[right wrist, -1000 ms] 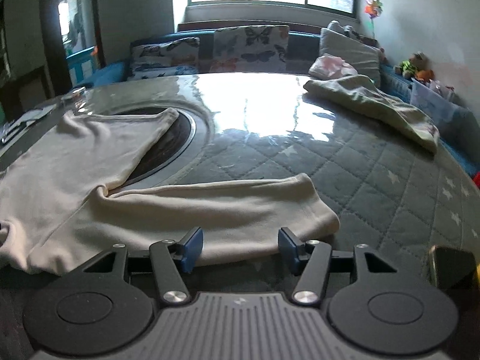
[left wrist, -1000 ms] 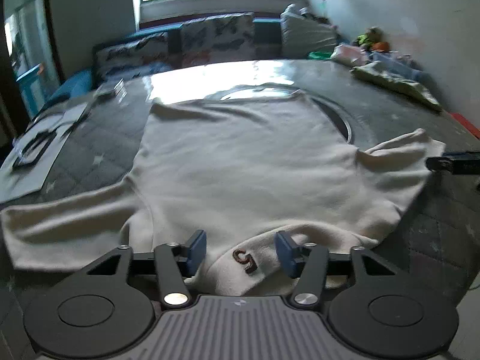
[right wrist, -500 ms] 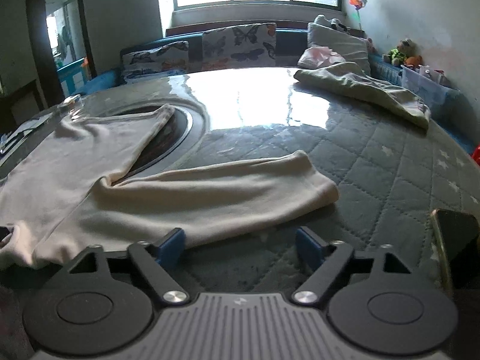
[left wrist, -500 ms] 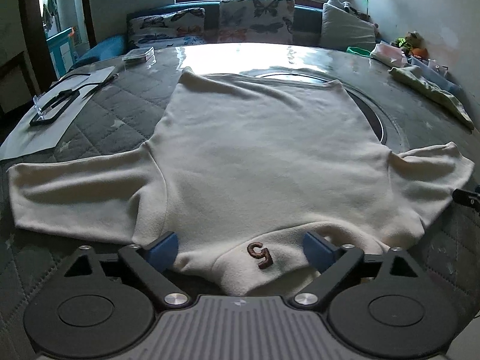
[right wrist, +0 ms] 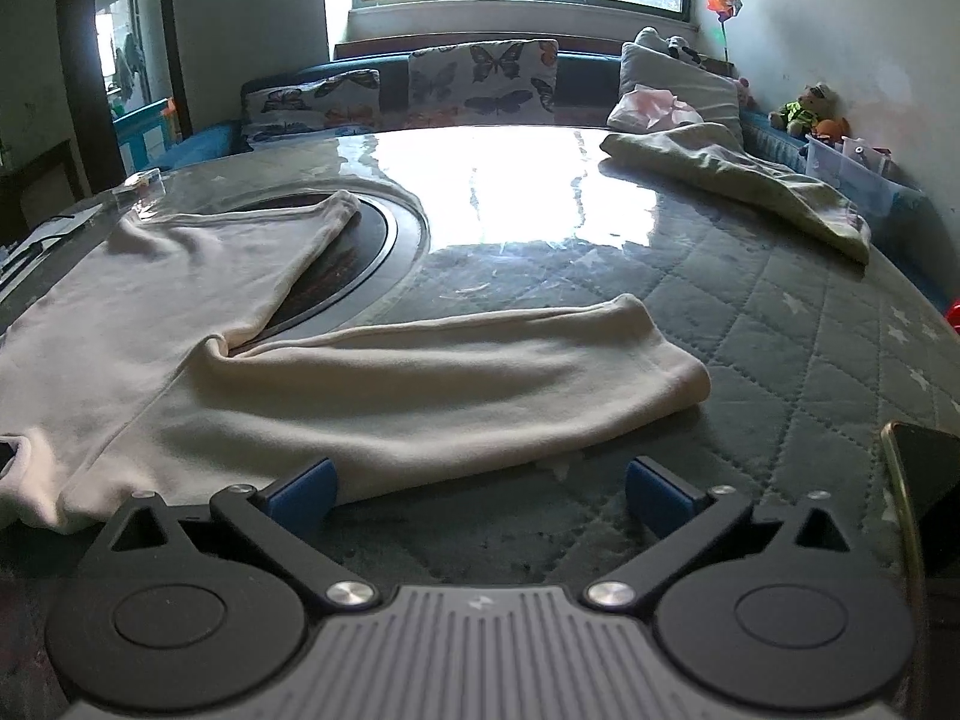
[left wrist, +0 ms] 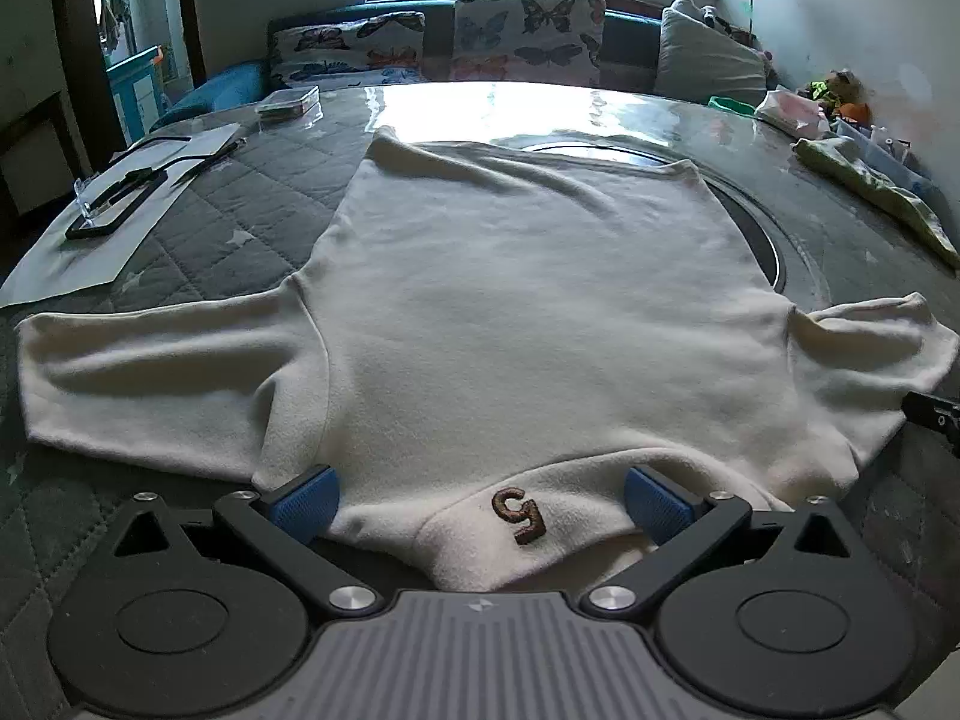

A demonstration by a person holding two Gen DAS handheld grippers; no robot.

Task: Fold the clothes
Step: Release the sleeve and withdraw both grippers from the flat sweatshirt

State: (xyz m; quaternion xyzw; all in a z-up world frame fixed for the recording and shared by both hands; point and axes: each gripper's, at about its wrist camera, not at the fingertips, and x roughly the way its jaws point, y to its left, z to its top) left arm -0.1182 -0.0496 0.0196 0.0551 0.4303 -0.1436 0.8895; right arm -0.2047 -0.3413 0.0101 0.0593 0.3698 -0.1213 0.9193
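Both grippers, left gripper (left wrist: pixel 480 501) and right gripper (right wrist: pixel 480 492), have just spread wide, gripping nothing, leaving the cream sweater (left wrist: pixel 528 312) flat, sleeves outstretched.

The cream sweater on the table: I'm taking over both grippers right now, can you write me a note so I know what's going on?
Left gripper: open, jaws just opened, collar lying loose between the fingers.
Right gripper: open, jaws just opened, nothing pinched; its left finger sits at the near edge of the right sleeve.
Cream sweater: spread flat on the quilted table, both sleeves out sideways.
Done: laid out and released.
Left: all folds, probably sleeves first. A greenish garment waits at the far right.
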